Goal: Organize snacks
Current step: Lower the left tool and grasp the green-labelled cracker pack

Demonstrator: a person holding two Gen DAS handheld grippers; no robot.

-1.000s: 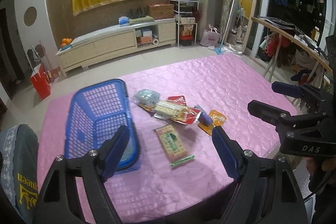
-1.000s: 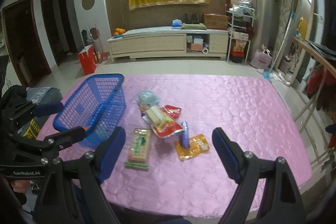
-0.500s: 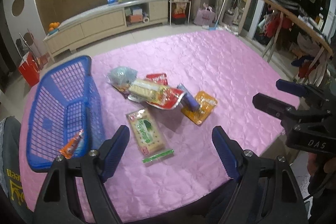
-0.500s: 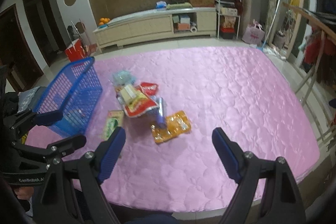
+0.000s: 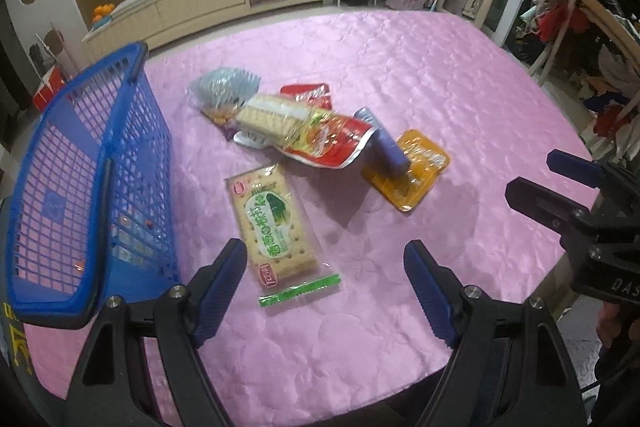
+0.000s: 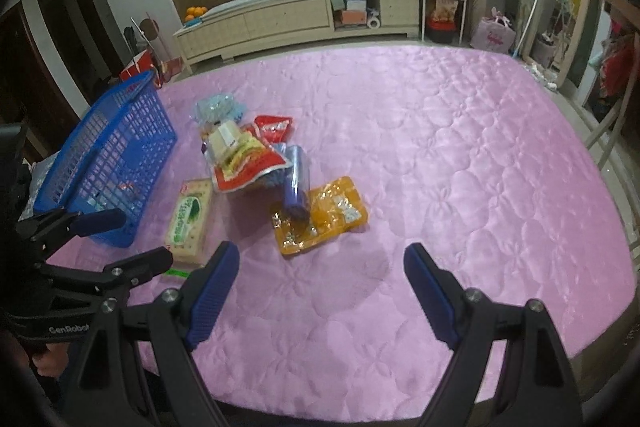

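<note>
Both my left gripper and right gripper hang wide open, empty, above the cracker packet lying flat beside the blue basket; risk: pads skid off slick film.

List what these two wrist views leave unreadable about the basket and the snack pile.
- Blue basket contents: in both views the mesh wall screens them; only small coloured bits show through.
- Basket's near end: in the left wrist view the frame edge cuts it off.
- Snacks at the bottom of the pile: the red packet and biscuit sleeve cover them.
- Orange packet print: too small and glossy.
</note>
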